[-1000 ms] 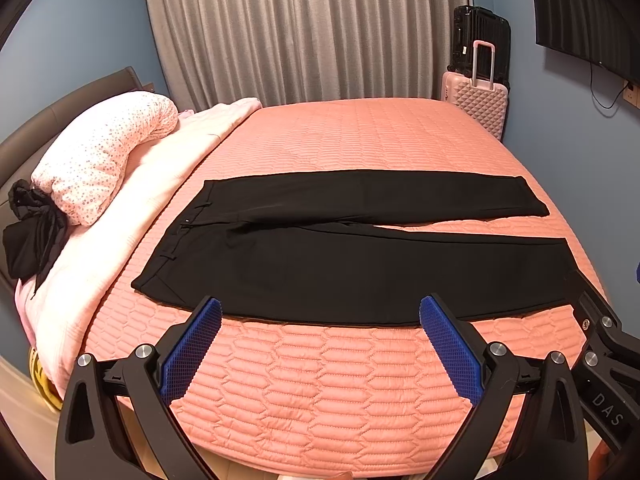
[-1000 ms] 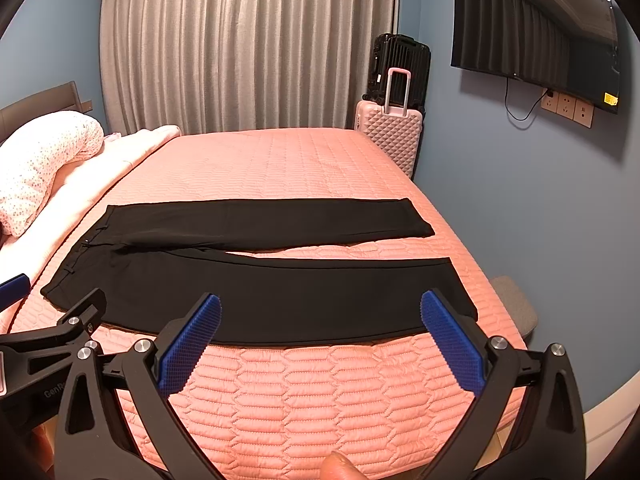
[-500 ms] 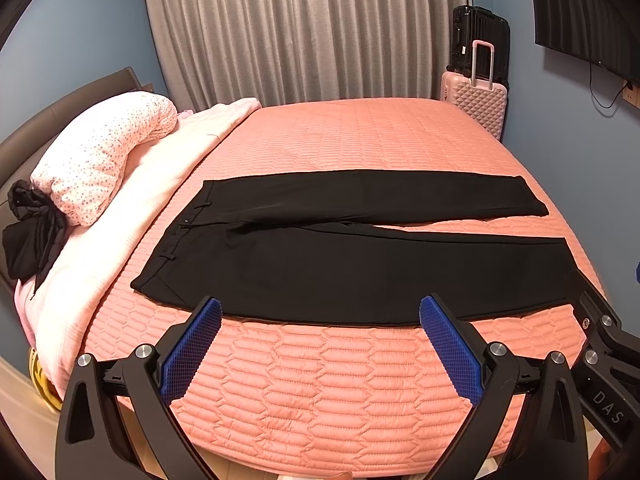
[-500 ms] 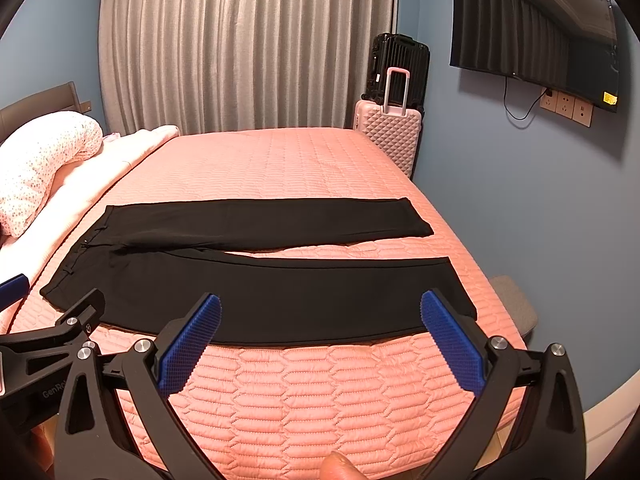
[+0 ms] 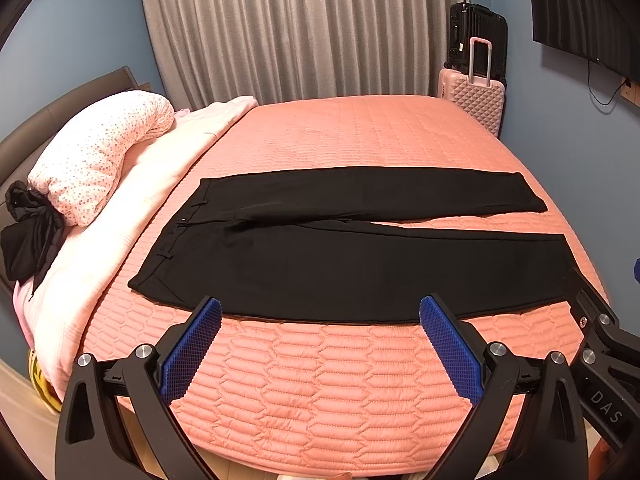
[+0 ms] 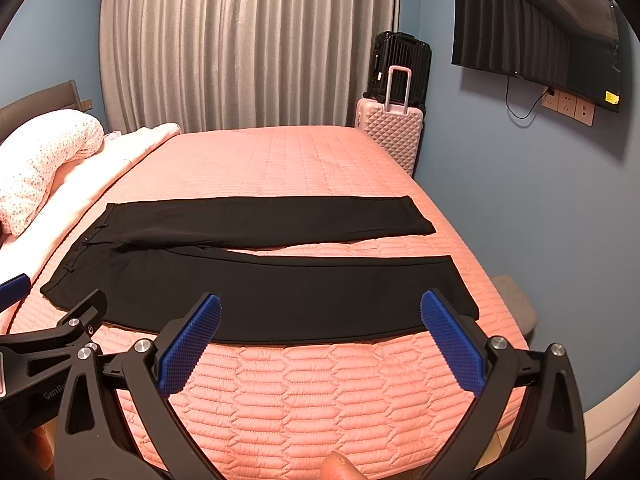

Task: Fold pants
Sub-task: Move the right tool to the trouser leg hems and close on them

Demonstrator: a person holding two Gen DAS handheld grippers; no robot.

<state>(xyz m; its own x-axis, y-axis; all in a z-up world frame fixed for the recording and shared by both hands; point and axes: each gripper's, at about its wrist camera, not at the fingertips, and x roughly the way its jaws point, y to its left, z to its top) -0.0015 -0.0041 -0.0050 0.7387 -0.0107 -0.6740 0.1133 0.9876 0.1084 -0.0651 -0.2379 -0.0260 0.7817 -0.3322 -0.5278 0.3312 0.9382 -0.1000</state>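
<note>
Black pants point(image 5: 340, 256) lie flat on the pink quilted bed point(image 5: 320, 392), waist to the left, both legs spread apart and pointing right. They also show in the right wrist view point(image 6: 260, 280). My left gripper point(image 5: 320, 344) is open and empty, held above the bed's near edge, short of the near leg. My right gripper point(image 6: 320, 344) is open and empty, also short of the near leg, toward its hem end. Each gripper's frame shows at the edge of the other's view.
A rolled dotted duvet point(image 5: 100, 156) and pale pink blanket point(image 5: 132, 216) lie along the left by the headboard, with a black garment point(image 5: 28, 236). Pink suitcase point(image 6: 392, 136) and black suitcase stand at the far right corner. A TV point(image 6: 536, 36) hangs on the right wall.
</note>
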